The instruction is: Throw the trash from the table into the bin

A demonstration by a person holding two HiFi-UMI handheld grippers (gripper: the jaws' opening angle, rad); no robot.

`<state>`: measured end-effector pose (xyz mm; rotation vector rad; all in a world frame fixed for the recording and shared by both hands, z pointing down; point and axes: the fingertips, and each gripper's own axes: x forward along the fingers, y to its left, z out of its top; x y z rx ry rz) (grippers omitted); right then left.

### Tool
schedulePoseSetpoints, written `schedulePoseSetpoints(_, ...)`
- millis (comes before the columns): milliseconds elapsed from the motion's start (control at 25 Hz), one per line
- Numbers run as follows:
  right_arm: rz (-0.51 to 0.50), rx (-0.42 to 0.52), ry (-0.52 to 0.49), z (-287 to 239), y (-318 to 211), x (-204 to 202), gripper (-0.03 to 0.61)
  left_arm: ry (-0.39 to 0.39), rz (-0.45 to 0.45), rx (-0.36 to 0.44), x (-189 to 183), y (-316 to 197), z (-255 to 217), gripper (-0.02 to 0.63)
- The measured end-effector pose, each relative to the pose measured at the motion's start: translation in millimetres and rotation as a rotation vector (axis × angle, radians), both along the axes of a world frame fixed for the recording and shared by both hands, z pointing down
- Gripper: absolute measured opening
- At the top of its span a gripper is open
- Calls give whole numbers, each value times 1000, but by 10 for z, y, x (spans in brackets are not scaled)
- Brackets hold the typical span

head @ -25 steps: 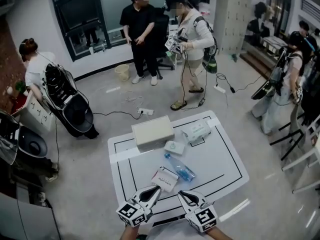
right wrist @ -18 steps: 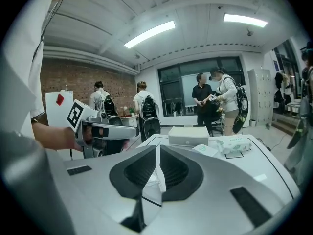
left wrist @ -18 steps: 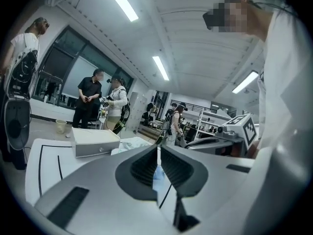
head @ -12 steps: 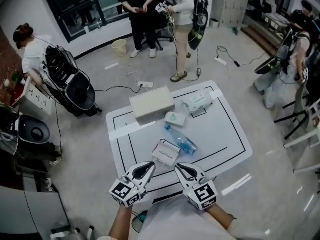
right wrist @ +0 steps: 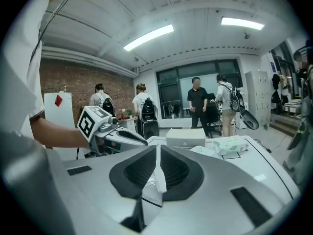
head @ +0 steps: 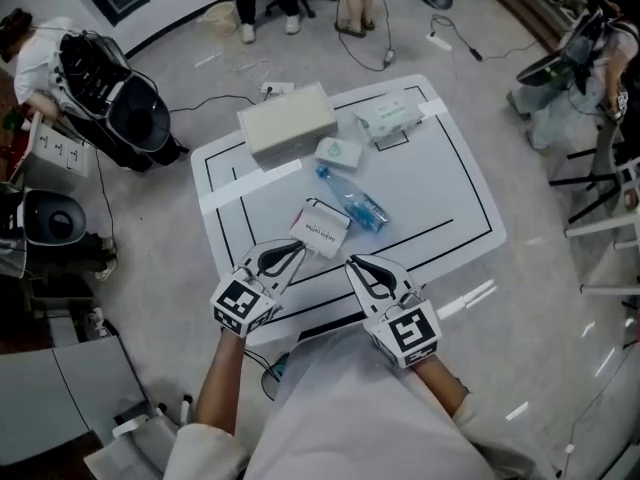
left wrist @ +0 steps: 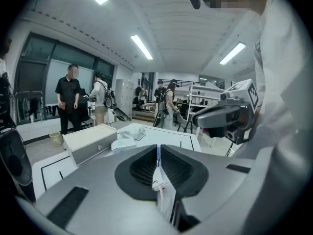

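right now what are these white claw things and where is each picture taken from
A person holds a two-jaw gripper in each hand; no robot arm. One picture is from a camera on the person's head, looking down; the others from cameras on the left gripper and right gripper, looking along their jaws. Both are shut, holding nothing. On the white black-lined table: a beige rectangular box, a white wipes pack, a small white-green packet, a blue plastic bottle, and a white cardboard carton nearest the left gripper.

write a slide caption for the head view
Left tongs and right tongs, both shut, at the table's near edge by a white carton; blue bottle and beige box beyond.
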<state>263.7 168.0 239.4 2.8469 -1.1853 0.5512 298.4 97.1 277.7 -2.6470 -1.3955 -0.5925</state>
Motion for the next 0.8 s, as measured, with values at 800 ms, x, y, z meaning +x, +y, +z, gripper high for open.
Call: schedulePoseSetpoints(800, 119, 25, -58, 120, 509, 103, 25, -4, 303, 263, 527, 445, 448, 89)
